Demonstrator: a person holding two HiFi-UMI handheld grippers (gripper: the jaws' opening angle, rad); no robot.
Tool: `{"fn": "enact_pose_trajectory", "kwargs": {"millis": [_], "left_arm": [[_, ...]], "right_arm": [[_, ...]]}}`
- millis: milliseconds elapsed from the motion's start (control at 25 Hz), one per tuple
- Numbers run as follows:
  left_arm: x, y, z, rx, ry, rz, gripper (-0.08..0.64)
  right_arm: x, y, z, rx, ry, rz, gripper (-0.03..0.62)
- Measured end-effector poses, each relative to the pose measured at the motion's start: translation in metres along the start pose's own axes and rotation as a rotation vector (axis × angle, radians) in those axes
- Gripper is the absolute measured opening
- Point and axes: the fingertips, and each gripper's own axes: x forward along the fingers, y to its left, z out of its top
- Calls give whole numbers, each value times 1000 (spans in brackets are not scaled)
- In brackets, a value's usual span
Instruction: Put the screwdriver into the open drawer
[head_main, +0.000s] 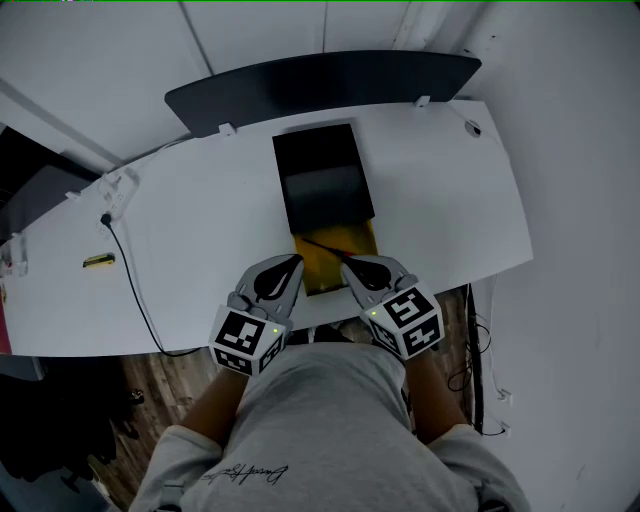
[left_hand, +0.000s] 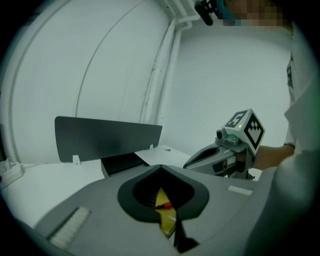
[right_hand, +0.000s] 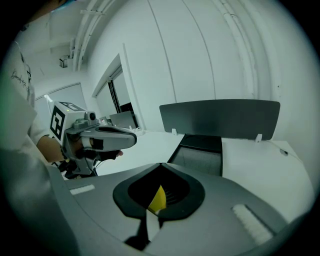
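A black drawer unit (head_main: 322, 175) stands mid-table with its yellow drawer (head_main: 325, 276) pulled open toward me. The thin screwdriver (head_main: 322, 246) lies slantwise across the yellow drawer, its red end at the right side. My left gripper (head_main: 296, 261) is at the drawer's left front corner and my right gripper (head_main: 349, 262) at its right front, tip close to the red end. Both look shut with nothing between the jaws. In the left gripper view the screwdriver's red end (left_hand: 167, 205) shows on the yellow below the jaws; the right gripper view shows only a sliver of the yellow drawer (right_hand: 157, 200).
A dark panel (head_main: 320, 85) stands along the table's (head_main: 200, 230) back edge. A black cable (head_main: 130, 280), a small yellow object (head_main: 98, 261) and a white fitting (head_main: 118, 190) lie at the left. The table's front edge runs just under both grippers.
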Motion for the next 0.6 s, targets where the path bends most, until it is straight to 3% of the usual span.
{"fn": "enact_pose_trajectory", "kwargs": {"millis": [600], "left_arm": [[-3,-4,4,5,-2,3,0]], "right_arm": [[0,3,3,-9,4,22,14]]}}
